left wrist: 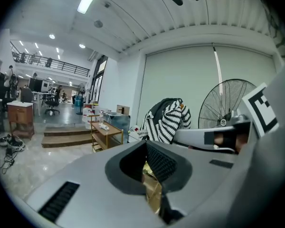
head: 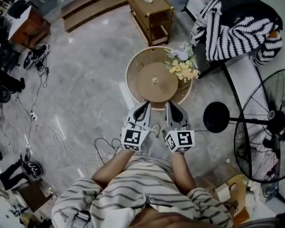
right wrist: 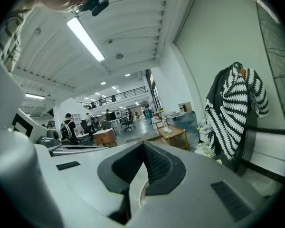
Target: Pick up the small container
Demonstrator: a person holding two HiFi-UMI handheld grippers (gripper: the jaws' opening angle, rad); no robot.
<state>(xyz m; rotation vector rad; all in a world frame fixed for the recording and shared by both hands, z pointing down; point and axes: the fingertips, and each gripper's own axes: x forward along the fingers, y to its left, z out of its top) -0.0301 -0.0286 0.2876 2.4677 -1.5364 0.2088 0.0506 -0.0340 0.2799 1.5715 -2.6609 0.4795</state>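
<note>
My L gripper (head: 144, 104) & R gripper (head: 171, 104) sit side by side just in front of round table (head: 133, 75). Flowers (head: 182, 65) on its rt edge, shelf cart (head: 152, 11) behind, striped sweater (head: 237, 25) + fan (head: 270, 122) off rt.

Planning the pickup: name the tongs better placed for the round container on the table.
Left tongs, marginally: both sit shut at the table rim, but flowers crowd the right tongs' side of the container.
</note>
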